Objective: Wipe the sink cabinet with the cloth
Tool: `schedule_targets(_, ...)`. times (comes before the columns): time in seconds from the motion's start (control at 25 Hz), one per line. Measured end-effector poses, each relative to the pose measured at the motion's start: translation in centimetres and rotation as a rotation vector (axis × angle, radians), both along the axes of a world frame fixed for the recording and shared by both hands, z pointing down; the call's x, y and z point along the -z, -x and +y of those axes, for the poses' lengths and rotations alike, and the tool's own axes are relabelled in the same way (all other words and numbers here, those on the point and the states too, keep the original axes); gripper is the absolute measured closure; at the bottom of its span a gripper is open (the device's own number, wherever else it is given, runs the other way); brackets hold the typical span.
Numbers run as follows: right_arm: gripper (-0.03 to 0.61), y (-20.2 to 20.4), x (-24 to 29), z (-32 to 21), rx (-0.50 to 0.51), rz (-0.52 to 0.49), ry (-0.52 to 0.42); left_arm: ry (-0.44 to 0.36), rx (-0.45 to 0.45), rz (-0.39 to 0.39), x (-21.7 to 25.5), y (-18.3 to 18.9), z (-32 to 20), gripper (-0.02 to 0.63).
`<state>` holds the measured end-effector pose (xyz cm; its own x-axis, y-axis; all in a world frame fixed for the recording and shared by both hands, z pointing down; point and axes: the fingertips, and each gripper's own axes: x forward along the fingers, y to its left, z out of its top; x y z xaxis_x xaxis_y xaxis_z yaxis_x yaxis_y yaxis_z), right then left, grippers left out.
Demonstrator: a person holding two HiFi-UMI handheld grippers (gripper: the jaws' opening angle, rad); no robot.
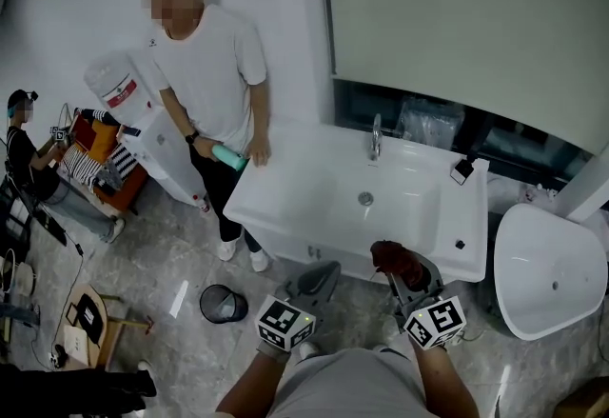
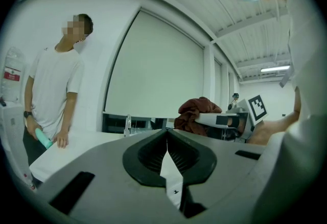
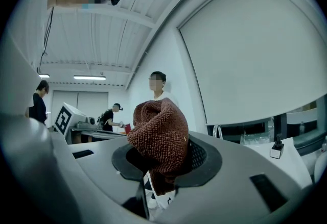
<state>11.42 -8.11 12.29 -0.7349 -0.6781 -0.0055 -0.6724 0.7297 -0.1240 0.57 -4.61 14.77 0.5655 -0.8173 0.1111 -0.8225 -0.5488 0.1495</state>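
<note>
The white sink cabinet (image 1: 285,207) stands in front of me, its basin holding a chrome tap (image 1: 376,135). My right gripper (image 1: 400,266) is shut on a bunched reddish-brown cloth (image 1: 393,257), held just over the cabinet's front edge. In the right gripper view the cloth (image 3: 159,136) fills the space between the jaws. From the left gripper view, the cloth (image 2: 196,114) appears to the right, clamped in the other gripper. My left gripper (image 1: 319,280) hangs below the cabinet's front, jaws closed together with nothing between them (image 2: 167,152).
A person in a white T-shirt (image 1: 211,64) leans on the cabinet's left end holding a teal bottle (image 1: 229,156). A white toilet (image 1: 547,268) stands at the right, a small black bin (image 1: 223,303) on the floor at the left. A dark object (image 1: 462,169) rests on the sink's right rim.
</note>
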Motion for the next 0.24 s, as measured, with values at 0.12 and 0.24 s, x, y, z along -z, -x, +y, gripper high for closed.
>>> schedule_targets(0.12, 0.476, 0.23, -0.22, 0.4, 0.009, -0.002, 0.001, -0.002, 0.007, 0.0, -0.1, 0.15, 0.49, 0.603)
schedule_targets(0.24, 0.476, 0.53, -0.46, 0.93, 0.017, -0.004, -0.001, 0.001, 0.012, -0.001, -0.34, 0.27, 1.12, 0.603)
